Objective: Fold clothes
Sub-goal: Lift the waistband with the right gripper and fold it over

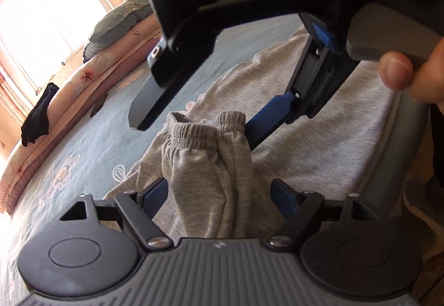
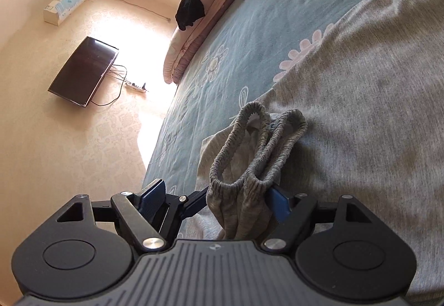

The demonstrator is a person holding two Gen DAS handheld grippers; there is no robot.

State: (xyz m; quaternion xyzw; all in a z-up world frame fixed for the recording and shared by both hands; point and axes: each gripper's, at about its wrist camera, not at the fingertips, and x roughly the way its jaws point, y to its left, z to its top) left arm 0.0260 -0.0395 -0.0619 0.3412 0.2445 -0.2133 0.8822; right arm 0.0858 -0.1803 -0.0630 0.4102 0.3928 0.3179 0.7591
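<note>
Right now your left gripper (image 1: 220, 192) has the gathered end of the grey sweatpants (image 1: 205, 156) between its blue pads (image 1: 285, 196), the jaws partly drawn in; the cloth fills most of the gap, though you cannot tell from these views whether the pads press on it. Two elastic cuffs (image 1: 194, 128) stand bunched side by side just ahead of the fingertips, ribbed and puckered, with paler lining showing inside them. Beyond them the rest of the soft, heathered grey fabric lies spread on the blue flowered bedsheet (image 1: 105, 139).

Your right gripper (image 2: 216, 202) sits wide; the same bunched cuffs lie against its right-hand pad (image 2: 279, 202), and the other pad (image 2: 152, 196) stands clear of the cloth. Seen from your left gripper, it comes in from above, your hand (image 1: 402, 75) on its grey handle.
</note>
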